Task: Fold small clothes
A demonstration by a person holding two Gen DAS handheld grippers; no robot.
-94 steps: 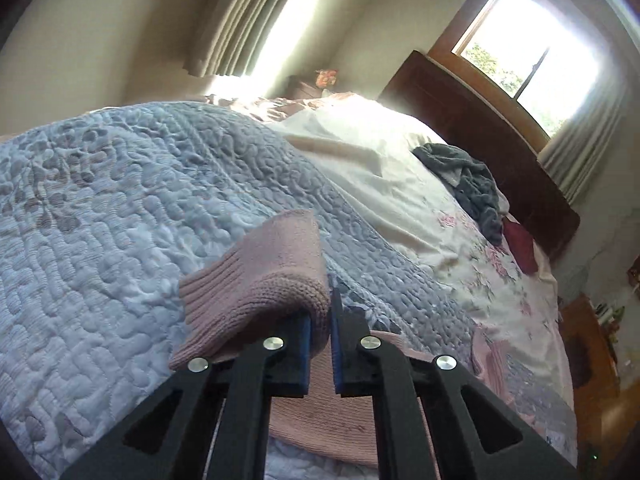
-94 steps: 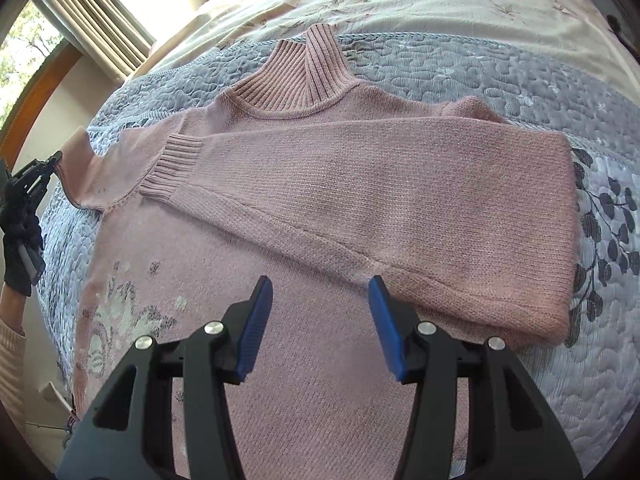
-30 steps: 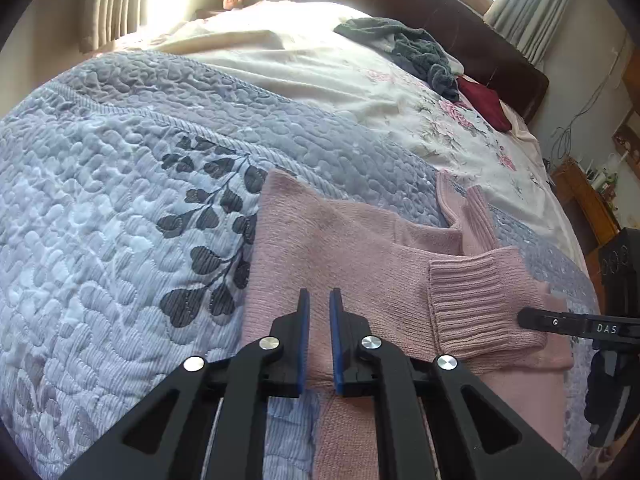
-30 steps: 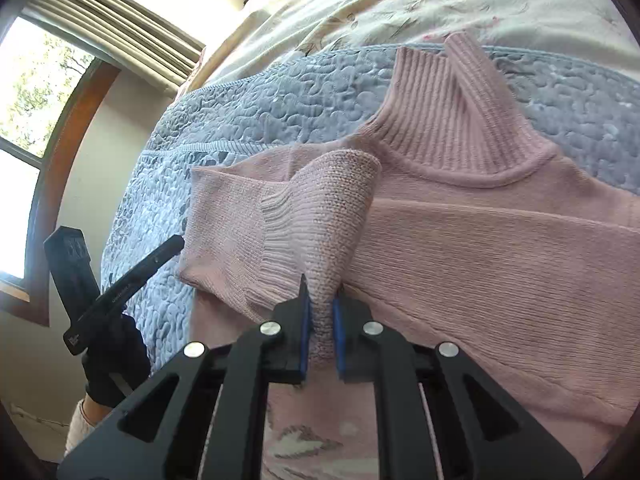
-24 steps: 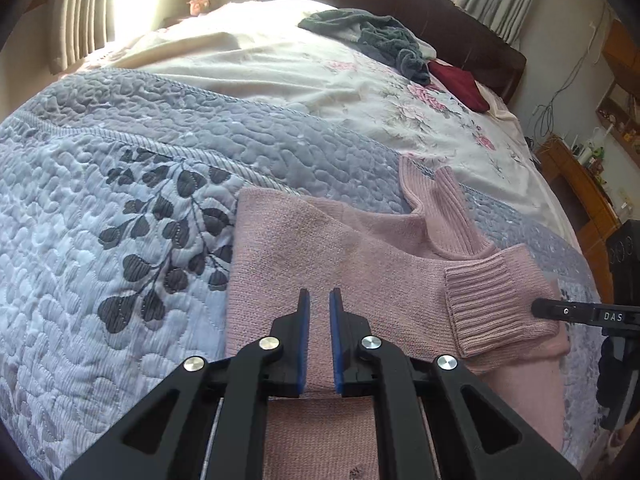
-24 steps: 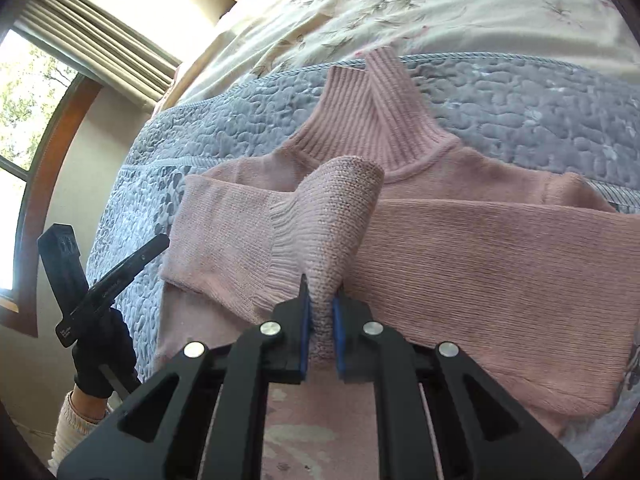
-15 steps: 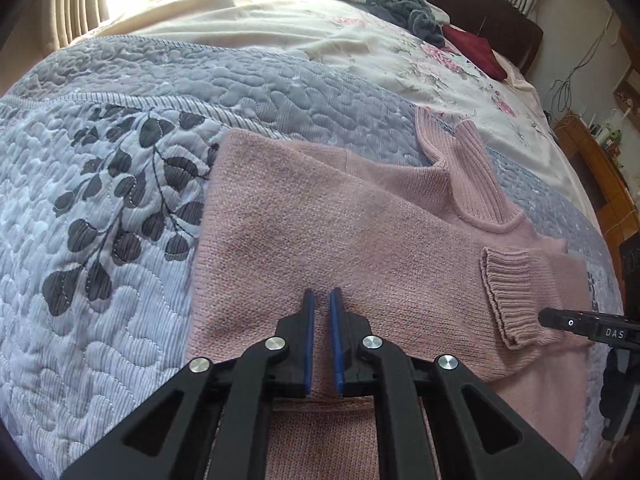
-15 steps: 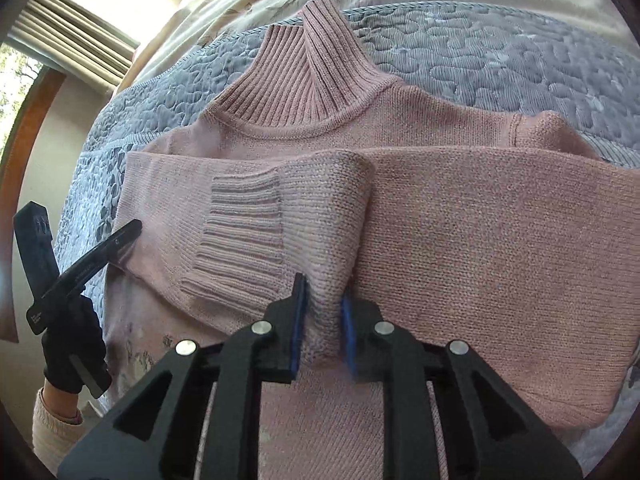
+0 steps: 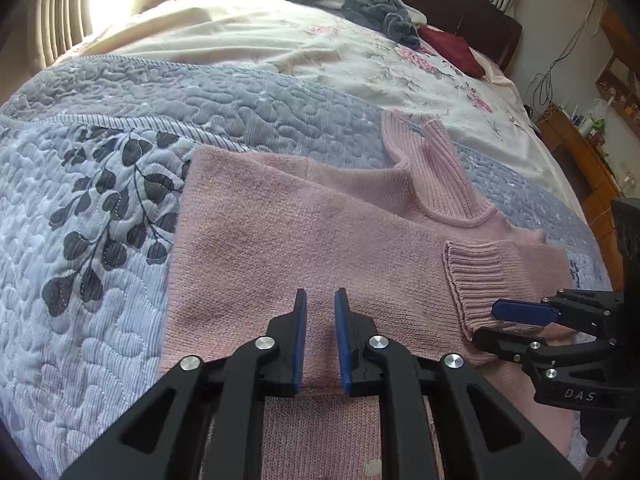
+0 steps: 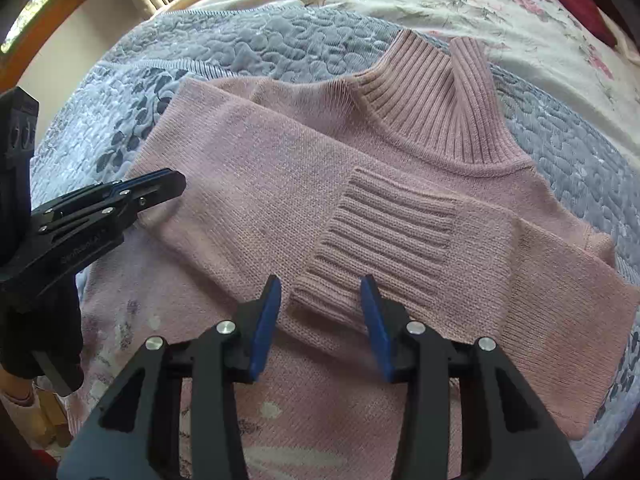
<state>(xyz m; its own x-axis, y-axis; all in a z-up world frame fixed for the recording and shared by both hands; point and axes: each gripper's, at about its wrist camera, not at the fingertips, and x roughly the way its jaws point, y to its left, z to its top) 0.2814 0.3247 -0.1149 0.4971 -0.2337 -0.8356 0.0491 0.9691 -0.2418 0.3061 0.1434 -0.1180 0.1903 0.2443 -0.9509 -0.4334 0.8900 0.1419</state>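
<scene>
We see the pink sweater (image 10: 280, 184) lying flat on the grey quilt (image 9: 100, 260) of the bed, its ribbed collar (image 10: 436, 92) pointing toward 12 o'clock and both sleeves folded across the chest. The ribbed cuff (image 10: 384, 236) of the upper sleeve lies flat just ahead of our right tongs (image 10: 322, 324), whose blue pads stand wide apart, holding nothing. Our left tongs (image 9: 321, 336) hover over the folded sleeve at the sweater's edge, pads a narrow gap apart with no cloth between them. In the left view the right tongs (image 9: 496, 324) come in from 3 o'clock beside the cuff (image 9: 480, 276). A grey garment (image 9: 360, 4) and a dark red cloth (image 9: 448, 48) lie well apart near the headboard, around 1 o'clock.
</scene>
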